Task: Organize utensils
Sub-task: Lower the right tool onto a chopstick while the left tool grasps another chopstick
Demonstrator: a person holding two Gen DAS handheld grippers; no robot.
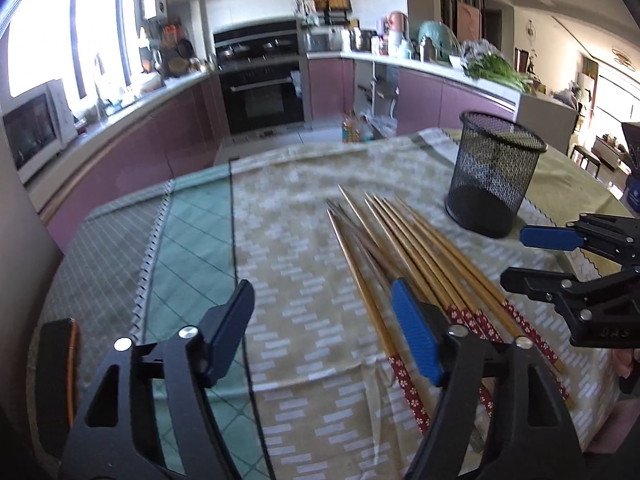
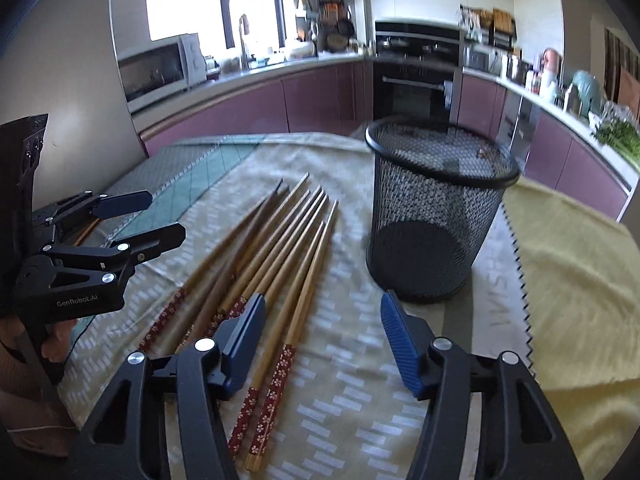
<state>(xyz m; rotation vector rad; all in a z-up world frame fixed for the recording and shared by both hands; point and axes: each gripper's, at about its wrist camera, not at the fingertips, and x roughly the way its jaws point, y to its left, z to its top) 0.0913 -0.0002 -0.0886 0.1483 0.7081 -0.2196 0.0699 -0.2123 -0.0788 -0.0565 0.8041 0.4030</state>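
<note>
Now, chopsticks: fanned lower centre, tips pointing up-frame toward mesh cup; patterned handles nearest
Right gripper: parted, empty — straddling the rightmost handles; nearer
Left gripper: parted, empty — bundle lies right

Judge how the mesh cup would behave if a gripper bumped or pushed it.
The mesh cup looks like thin wire netting and is empty, so it is probably light and would slide or tip easily. It stands taller than its base is wide, on loose cloth, which may bunch up. Tipped over, its round wall would likely roll.
</note>
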